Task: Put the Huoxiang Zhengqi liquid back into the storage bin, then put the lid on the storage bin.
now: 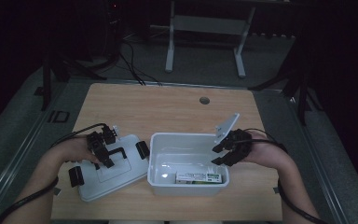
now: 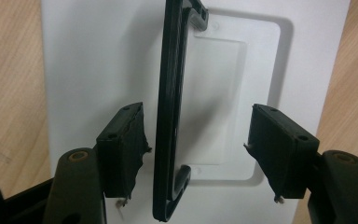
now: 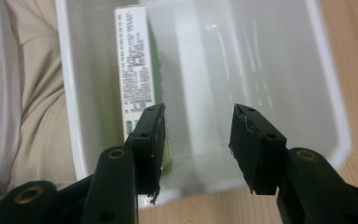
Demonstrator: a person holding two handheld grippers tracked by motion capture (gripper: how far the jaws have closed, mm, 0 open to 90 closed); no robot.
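high view, table: we see a wooden table [image 1: 168, 105] with a white plastic storage bin [image 1: 157, 154] near its 6 o'clock edge.
high view, lid: the bin's white lid [image 1: 121, 179] lies flat just beside the bin, at its 9 o'clock, with a black latch [image 1: 142, 149] on the end nearest the bin and another black latch [image 1: 76, 176] on the far end.
high view, carton: a small green and white carton [image 1: 200, 177] lies inside the bin against the wall at 6 o'clock.
high view, left gripper: our left gripper [image 1: 103, 156] rests over the lid at its black handle [image 1: 116, 151].
high view, right gripper: our right gripper [image 1: 220, 154] hangs above the bin's 3 o'clock rim, apart from the carton.
left gripper view, handle: the raised black carry handle [image 2: 168, 116] stands between the jaws, close to the pad at 9 o'clock, with a clear gap to the pad at 3 o'clock; we read the jaws as spread and not pinching.
left gripper view, lid: the white lid [image 2: 84, 60] lies beneath, wood on both sides.
right gripper view, carton: the carton [image 3: 135, 70] lies along the bin's wall at 9 o'clock.
right gripper view, jaws: parted with nothing between them, above the bin [image 3: 335, 116].
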